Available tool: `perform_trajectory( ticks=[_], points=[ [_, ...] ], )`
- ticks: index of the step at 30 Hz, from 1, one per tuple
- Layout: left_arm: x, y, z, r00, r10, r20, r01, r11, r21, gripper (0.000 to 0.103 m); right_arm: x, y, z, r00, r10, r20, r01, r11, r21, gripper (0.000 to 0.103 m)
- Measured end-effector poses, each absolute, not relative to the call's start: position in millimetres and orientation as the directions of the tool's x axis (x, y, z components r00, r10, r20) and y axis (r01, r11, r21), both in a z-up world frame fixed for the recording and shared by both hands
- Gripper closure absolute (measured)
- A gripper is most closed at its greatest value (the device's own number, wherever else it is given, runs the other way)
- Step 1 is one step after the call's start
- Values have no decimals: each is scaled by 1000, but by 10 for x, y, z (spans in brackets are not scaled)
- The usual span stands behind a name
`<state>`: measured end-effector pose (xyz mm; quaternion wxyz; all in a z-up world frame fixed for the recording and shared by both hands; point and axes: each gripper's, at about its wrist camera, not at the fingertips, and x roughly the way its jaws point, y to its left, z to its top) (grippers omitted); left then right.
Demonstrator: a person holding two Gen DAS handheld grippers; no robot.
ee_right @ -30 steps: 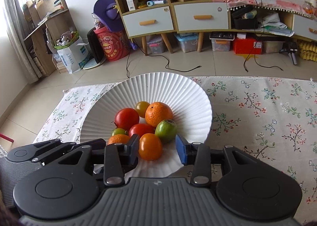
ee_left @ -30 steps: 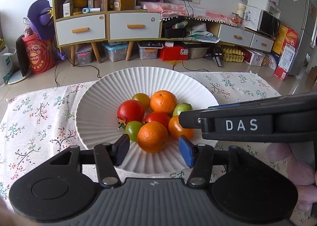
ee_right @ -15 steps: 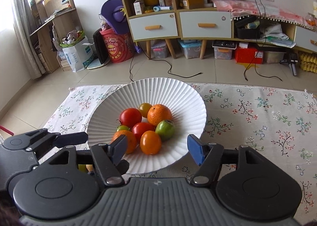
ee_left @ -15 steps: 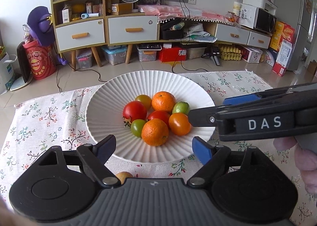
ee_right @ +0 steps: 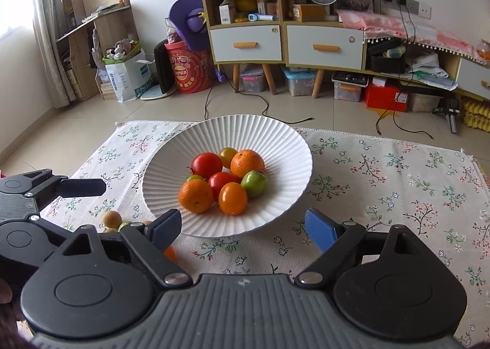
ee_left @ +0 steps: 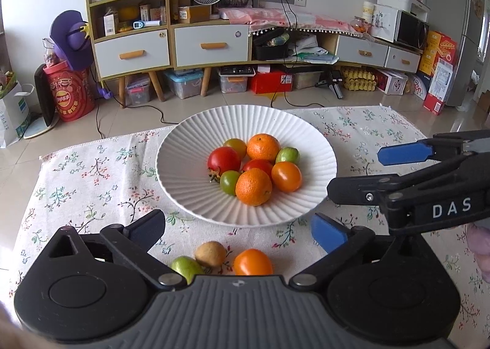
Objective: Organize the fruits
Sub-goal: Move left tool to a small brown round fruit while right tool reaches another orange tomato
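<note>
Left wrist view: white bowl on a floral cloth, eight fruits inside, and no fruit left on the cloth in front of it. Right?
Not quite. The left wrist view shows three fruits on the cloth before the bowl: a green one, a brown one, an orange one. The rest holds.

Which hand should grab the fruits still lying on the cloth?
Probably the left gripper: its opening, empty jaws frame the brown fruit, green fruit and orange fruit. The right gripper faces the plate.

Cluttered sideboard point(ee_left: 171, 42), tiled floor point(ee_right: 92, 122)
</note>
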<state>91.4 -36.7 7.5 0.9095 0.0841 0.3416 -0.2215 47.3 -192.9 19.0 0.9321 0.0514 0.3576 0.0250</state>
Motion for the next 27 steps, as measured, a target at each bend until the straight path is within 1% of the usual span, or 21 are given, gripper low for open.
perform_trajectory(
  ticks=[2, 6, 12, 18, 27],
  points=[
    [884, -340, 74, 669, -343, -659, 466, 885, 13, 6, 430, -1903, 179, 744, 85, -662, -15, 994, 111, 8],
    [834, -247, 58, 671, -330, -664, 468, 883, 34, 6, 382, -1870, 161, 741, 95, -665, -36, 994, 102, 6],
    [797, -64, 14, 660, -318, -680, 450, 893, 19, 6, 320, -1831, 119, 737, 99, -668, -50, 994, 93, 4],
    [757, 85, -66, 654, -295, -697, 437, 899, 29, 6, 258, -1773, 22, 726, 87, -683, -59, 996, 65, 3],
    [772, 210, -232, 662, -236, -712, 412, 907, 83, 6, 240, -1637, -159, 688, 76, -722, -93, 996, 16, 2]
  ],
)
